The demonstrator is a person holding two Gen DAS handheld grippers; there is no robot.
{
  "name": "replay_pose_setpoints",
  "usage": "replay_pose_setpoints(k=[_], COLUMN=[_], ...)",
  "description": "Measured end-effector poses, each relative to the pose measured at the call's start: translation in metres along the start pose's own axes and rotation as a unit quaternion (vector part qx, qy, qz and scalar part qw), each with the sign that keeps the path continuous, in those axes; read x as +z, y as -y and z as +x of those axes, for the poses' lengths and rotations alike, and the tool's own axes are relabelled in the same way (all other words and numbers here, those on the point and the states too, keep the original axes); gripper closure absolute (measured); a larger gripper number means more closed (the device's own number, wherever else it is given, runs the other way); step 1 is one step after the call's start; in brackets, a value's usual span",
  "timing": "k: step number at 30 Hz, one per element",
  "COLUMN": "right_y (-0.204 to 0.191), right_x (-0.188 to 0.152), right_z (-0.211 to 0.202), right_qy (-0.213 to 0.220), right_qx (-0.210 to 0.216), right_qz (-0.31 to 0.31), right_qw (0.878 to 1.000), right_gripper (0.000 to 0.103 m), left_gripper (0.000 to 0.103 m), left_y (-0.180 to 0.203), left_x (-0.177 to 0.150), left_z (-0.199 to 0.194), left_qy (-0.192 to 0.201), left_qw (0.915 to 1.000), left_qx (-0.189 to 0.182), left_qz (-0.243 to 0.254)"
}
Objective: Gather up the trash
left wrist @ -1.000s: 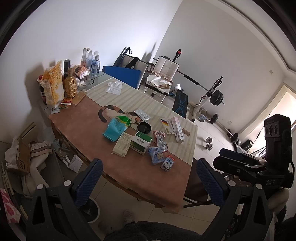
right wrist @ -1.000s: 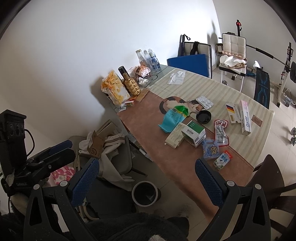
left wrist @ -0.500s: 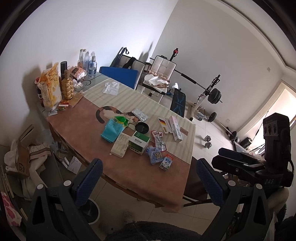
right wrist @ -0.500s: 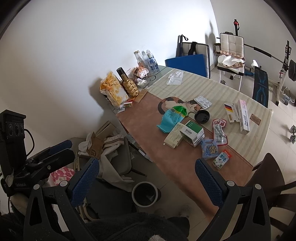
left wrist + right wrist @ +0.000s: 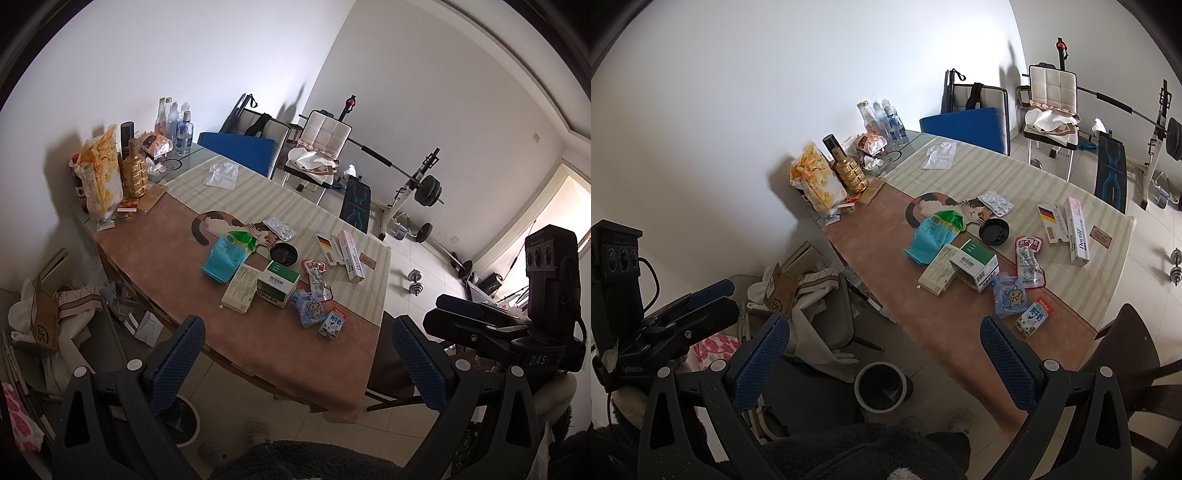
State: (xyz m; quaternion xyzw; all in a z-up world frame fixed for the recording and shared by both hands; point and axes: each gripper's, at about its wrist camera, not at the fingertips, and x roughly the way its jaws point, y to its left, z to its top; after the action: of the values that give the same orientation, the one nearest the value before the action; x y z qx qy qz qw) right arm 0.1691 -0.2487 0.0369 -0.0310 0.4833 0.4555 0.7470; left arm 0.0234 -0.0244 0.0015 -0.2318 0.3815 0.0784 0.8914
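Trash lies on the table (image 5: 280, 350): a teal bag (image 5: 223, 256), a green-and-white box (image 5: 277, 283), a flat cream box (image 5: 241, 290), a blue wrapper (image 5: 309, 309), a small milk carton (image 5: 333, 322), a black lid (image 5: 283, 253), a red sachet (image 5: 316, 275) and a blister pack (image 5: 280, 228). The same items show in the right wrist view, with the teal bag (image 5: 932, 236) and milk carton (image 5: 1034, 316). A round bin (image 5: 881, 384) stands on the floor by the table. My left gripper (image 5: 295, 363) and right gripper (image 5: 882, 362) are open, empty, held above the table's near edge.
Bottles, a gold bottle (image 5: 135, 173) and a chip bag (image 5: 99, 177) stand at the table's far left. Toothpaste boxes (image 5: 345, 254) lie at the right. A dark chair (image 5: 1134, 365) is at the near corner. Clutter and cardboard (image 5: 781, 291) fill the floor left. Gym gear stands behind.
Both views have shifted slightly; the table sits a little lower and nearer to centre in the frame. Both grippers stay open and empty. Nothing on the table has moved.
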Motion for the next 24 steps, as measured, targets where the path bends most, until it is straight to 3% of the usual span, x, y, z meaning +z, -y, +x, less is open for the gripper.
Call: replay_pose_setpoints(k=[11,13,15,19,24], right_y=[0.001,0.002,0.004,0.022,0.078], right_x=[-0.001,-0.002,-0.003,-0.001,0.009], right_z=[-0.002,-0.003,-0.003,0.012,0.07], right_qy=[0.002,0.005,0.014,0.029,-0.005], right_qx=[-0.002,-0.007,-0.023,-0.076,-0.148], right_qz=[0.003,0.009,0.023,0.077,0.128], right_qw=[1.0,1.0,0.999,0.994,0.981], right_gripper=[0.0,0.0,0.0,0.0,0.0], left_gripper=[0.0,0.0,0.0,0.0,0.0], left_y=[0.003,0.003,0.001,-0.011,-0.048], left_x=[0.002,0.004,0.004,0.008,0.008], left_z=[0.002,0.004,0.009,0.052,0.141], left_qy=[-0.004,-0.002,0.012,0.02,-0.043], left_qw=[1.0,0.9999,0.9978,0.9806,0.9674], left_qx=[-0.003,0.009,0.06,0.184,0.24], left_qz=[0.001,0.006,0.023,0.064,0.067])
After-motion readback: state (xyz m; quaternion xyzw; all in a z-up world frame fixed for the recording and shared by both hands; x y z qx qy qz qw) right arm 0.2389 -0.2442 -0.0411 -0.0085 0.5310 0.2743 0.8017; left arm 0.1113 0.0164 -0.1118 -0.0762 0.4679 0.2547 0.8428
